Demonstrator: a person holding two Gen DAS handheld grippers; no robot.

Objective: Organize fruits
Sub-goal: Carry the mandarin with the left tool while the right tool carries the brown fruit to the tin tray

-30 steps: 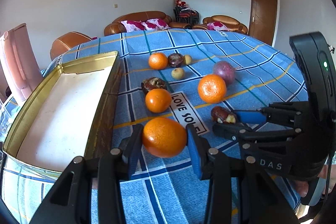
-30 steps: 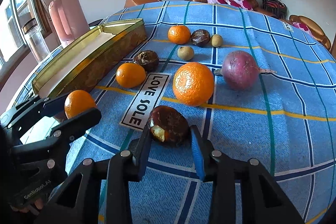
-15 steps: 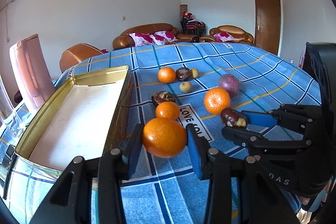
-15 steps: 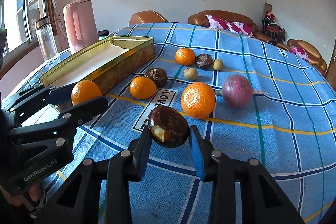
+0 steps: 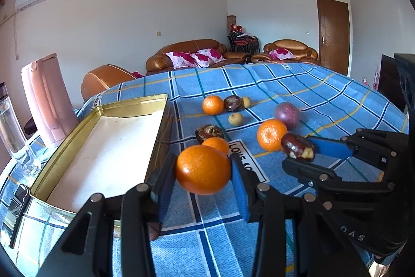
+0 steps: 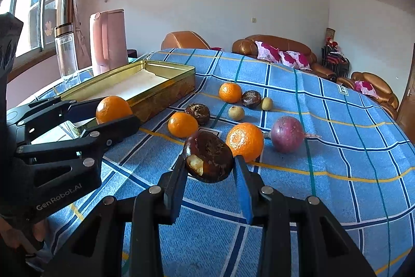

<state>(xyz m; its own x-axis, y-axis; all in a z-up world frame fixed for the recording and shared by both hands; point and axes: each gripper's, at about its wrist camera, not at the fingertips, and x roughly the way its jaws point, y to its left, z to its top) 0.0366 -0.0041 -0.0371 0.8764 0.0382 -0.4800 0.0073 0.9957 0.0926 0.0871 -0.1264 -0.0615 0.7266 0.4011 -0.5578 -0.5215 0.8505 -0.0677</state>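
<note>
Left wrist view shows the left gripper (image 5: 203,170) clenched on an orange (image 5: 203,169), lifted just beside the gold tin (image 5: 103,110). Right gripper (image 6: 208,162) grasps a dark brown fruit (image 6: 208,157) above the blue tablecloth (image 6: 337,173).

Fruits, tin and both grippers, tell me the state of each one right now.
Left gripper: shut on orange, lifted.
Right gripper: shut on dark brown fruit, lifted.
Gold tin: open, empty.
Three other oranges: on the tablecloth.
Purple fruit: on the cloth.
Clear bottle: upright, capped.
</note>
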